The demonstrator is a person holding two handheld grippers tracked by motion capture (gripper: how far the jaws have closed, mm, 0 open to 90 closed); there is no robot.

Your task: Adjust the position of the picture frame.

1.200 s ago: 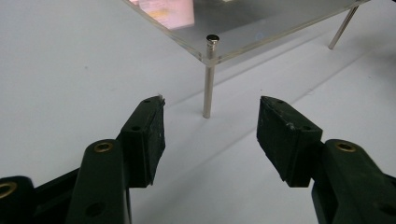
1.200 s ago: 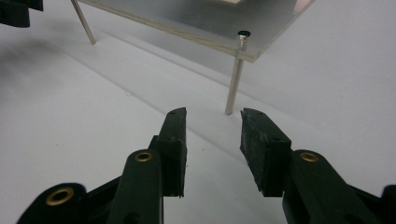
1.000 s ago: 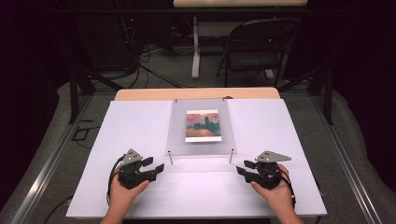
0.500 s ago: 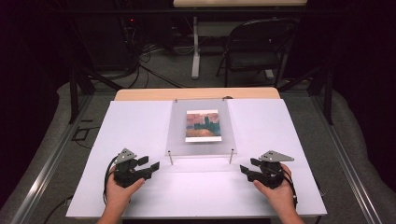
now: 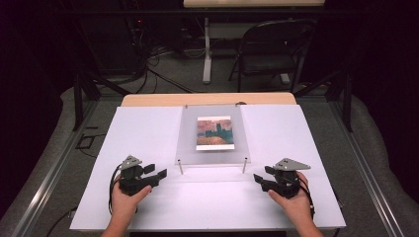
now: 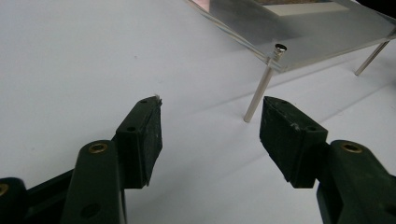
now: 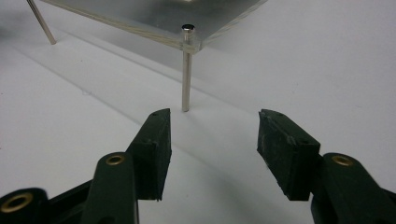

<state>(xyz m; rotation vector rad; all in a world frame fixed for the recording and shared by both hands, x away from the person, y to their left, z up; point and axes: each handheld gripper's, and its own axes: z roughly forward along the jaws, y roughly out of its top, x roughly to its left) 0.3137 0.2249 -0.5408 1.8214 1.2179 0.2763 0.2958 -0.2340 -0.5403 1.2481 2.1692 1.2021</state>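
Both claws have drawn slightly back toward the near edge since the earlier frames, the left claw (image 5: 160, 174) easing a little lower and the right claw (image 5: 258, 178) holding close to its corner. Between them the clear acrylic frame (image 5: 187, 143) with its small painting print (image 5: 215, 133) stands on thin metal legs at the middle of the white counter (image 5: 296, 143), toward the far side. Each claw stands apart, gripping nothing, and aims inward at a near leg.

To do the reach well, I would bring each claw in level and low, so a pad passes either side of the plate's edge rather than knocking a leg, and close both together so the frame does not skew.

From the left gripper view, the front left leg (image 6: 258, 94) and its cap screw sit just ahead of the jaws; from the right gripper view, the front right leg (image 7: 187, 77) stands nearly centred. From above, how the claws relate to each other is plain, yet the cap screws are lost.
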